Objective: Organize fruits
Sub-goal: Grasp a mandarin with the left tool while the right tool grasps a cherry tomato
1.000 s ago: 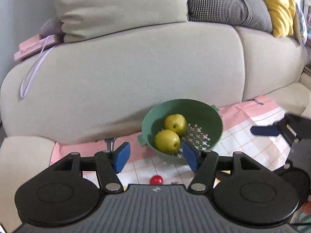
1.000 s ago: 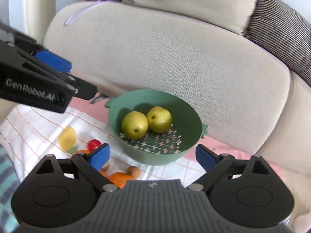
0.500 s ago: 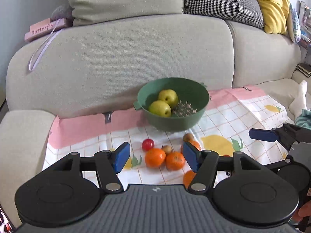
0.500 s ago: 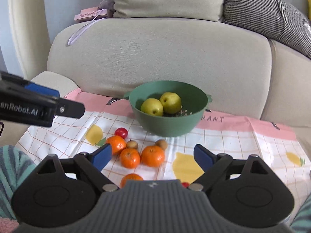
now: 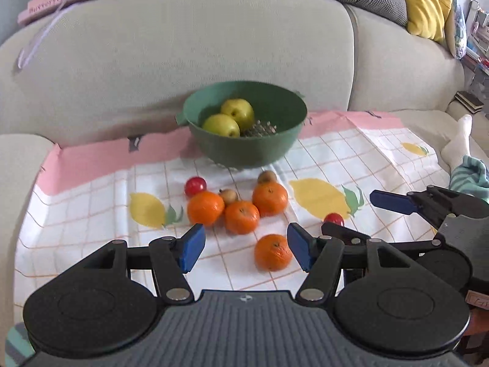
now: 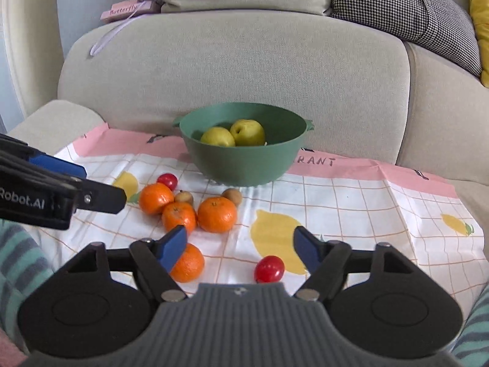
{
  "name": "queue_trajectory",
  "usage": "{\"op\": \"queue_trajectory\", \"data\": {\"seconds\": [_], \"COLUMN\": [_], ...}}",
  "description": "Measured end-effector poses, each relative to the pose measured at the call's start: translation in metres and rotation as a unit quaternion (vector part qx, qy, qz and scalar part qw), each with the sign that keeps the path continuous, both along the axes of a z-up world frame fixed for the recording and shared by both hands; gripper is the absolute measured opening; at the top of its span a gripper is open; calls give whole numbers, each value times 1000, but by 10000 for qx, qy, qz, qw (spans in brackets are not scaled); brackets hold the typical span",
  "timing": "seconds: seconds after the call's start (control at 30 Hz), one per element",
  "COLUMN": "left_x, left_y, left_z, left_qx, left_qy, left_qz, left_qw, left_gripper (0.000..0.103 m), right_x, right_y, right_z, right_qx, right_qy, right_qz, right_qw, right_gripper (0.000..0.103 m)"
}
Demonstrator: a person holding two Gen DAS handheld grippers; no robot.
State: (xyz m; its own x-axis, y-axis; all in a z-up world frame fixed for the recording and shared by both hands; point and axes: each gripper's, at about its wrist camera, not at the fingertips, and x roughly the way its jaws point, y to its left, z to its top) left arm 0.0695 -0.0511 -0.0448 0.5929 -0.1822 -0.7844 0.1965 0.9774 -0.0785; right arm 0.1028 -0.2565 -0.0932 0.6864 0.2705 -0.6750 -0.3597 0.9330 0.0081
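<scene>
Left wrist view shows my left gripper hanging with its blue pads spread wide and nothing between them, above a checked cloth with printed lemons that covers the sofa seat. Just ahead and slightly right of centre lies a lone orange, close to the right pad. Farther on, three more oranges huddle together, touching or nearly so, with two small brown fruits tucked among them and a red cherry tomato just beside the left-hand orange. Behind the cluster stands the green bowl, close to the sofa back, holding two yellow-green apples side by side. My right gripper comes in from the right, low over the cloth, with a second red tomato showing beside it. From the right wrist view, my right gripper also stands wide apart and holds nothing; the lone orange lies partly behind its left pad and the second tomato sits between the pads, near the gripper body. My left gripper's side shows at the left edge, above the cloth.
</scene>
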Motion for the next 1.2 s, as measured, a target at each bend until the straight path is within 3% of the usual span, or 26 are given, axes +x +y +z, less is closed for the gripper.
{"op": "queue_trajectory", "data": {"seconds": [0.13, 0.37, 0.63, 0.87, 1.2], "left_x": [3, 12, 23, 30, 36], "left_y": [-1, -6, -18, -30, -33], "left_z": [-9, -31, -54, -73, -85], "left_qx": [-109, -239, -270, 8, 36], "left_qy": [155, 546, 730, 796, 861], "left_qz": [-125, -266, -383, -556, -586], "left_qw": [9997, 9979, 9962, 9953, 9945], "left_gripper": [60, 51, 51, 55, 57], "right_x": [6, 18, 26, 32, 39], "right_y": [-2, -11, -16, -18, -18], "right_z": [-11, -26, -46, -52, -61], "right_qx": [-94, -75, -157, -66, -64], "right_qy": [116, 288, 527, 627, 782], "right_qz": [-17, -107, -144, -158, -196], "right_qw": [9999, 9995, 9984, 9979, 9967], "right_gripper": [55, 49, 44, 41, 34]}}
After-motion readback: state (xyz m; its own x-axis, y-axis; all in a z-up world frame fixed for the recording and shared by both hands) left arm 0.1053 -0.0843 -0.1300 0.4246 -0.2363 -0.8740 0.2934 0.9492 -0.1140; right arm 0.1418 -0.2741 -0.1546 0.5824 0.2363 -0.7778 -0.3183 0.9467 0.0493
